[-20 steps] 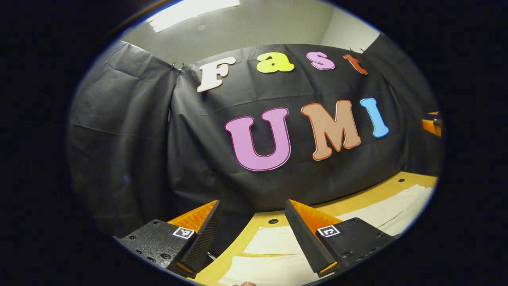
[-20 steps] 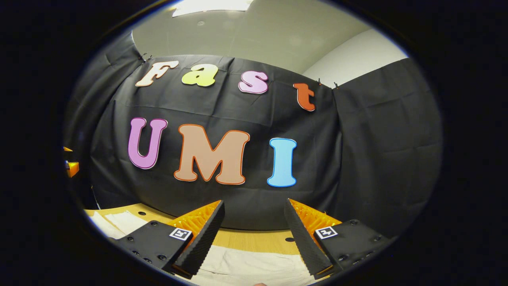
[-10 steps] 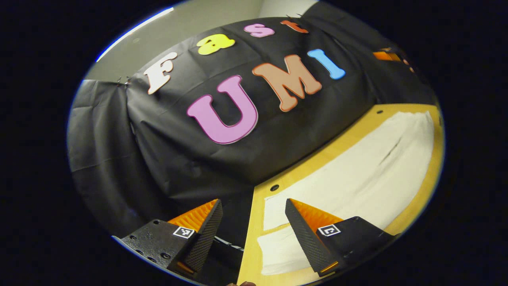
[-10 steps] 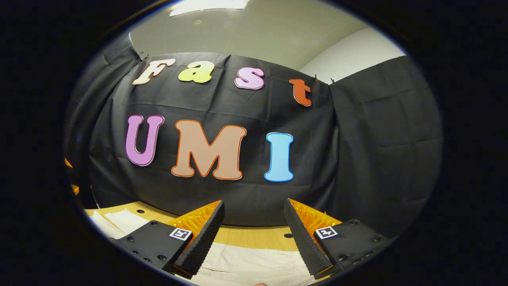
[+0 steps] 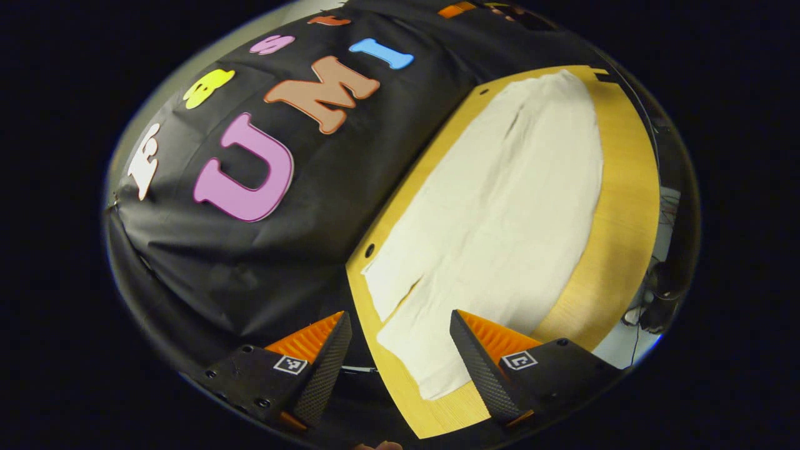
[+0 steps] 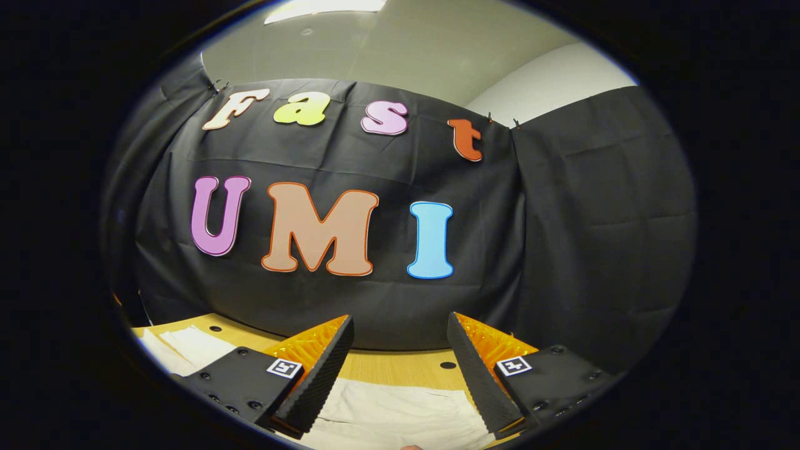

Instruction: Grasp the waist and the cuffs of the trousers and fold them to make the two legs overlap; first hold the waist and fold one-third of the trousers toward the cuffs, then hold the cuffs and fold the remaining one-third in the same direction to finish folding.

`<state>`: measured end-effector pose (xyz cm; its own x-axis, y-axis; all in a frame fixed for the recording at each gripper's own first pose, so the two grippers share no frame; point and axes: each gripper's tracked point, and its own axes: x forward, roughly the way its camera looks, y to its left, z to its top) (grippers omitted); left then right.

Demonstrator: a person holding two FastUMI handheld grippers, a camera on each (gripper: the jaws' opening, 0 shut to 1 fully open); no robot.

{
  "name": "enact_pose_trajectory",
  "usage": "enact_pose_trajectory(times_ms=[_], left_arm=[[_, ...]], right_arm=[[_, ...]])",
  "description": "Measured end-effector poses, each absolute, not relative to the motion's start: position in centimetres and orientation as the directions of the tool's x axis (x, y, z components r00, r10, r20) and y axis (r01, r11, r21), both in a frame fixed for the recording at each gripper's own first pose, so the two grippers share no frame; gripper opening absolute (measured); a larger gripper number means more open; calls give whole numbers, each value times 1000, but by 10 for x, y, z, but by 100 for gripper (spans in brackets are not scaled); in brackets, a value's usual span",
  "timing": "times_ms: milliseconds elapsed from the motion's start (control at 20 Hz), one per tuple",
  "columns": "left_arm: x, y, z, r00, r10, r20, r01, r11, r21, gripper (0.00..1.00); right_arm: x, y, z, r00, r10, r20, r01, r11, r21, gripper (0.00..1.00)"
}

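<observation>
The pair of cream-white cloth trousers (image 5: 500,212) lies spread flat along the pale wooden tabletop (image 5: 625,206), the two legs side by side with a narrow split between them at the near end. In the left gripper view the left gripper (image 5: 400,369) hovers above the near corner of the table by the cuffs (image 5: 406,312), fingers spread wide and holding nothing. In the right gripper view the right gripper (image 6: 400,375) hangs over another stretch of the same cloth (image 6: 387,412), likewise spread and empty.

The fabric looks thin, light and limp — it should drape and wrinkle rather than hold a shape, and a single layer may slip from a shallow pinch. Best to take hold at hemmed edges — the waistband and cuff hems — where the cloth is likely thicker.
</observation>
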<state>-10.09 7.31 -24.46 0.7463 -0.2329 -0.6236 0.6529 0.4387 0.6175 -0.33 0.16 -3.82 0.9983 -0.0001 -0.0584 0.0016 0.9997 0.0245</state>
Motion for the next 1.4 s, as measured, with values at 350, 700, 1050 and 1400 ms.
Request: enact_pose_trajectory(times_ms=[350, 700, 1050, 1400], left_arm=[[-139, 81, -292, 611, -240, -754, 791, 211, 574, 97], [-158, 94, -328, 497, -202, -844, 867, 59, 496, 97], [-154, 92, -347, 455, -189, -870, 883, -35, 469, 97], [-140, 88, -356, 437, -195, -878, 882, -96, 460, 92]], right_arm=[[-14, -10, -49, 996, -27, -81, 29, 999, 16, 97], [-24, -23, -56, 994, -54, -96, 54, 999, -6, 97], [-29, -38, -50, 992, -87, -88, 84, 996, -35, 97], [-30, -40, -48, 992, -94, -85, 91, 995, -44, 97]])
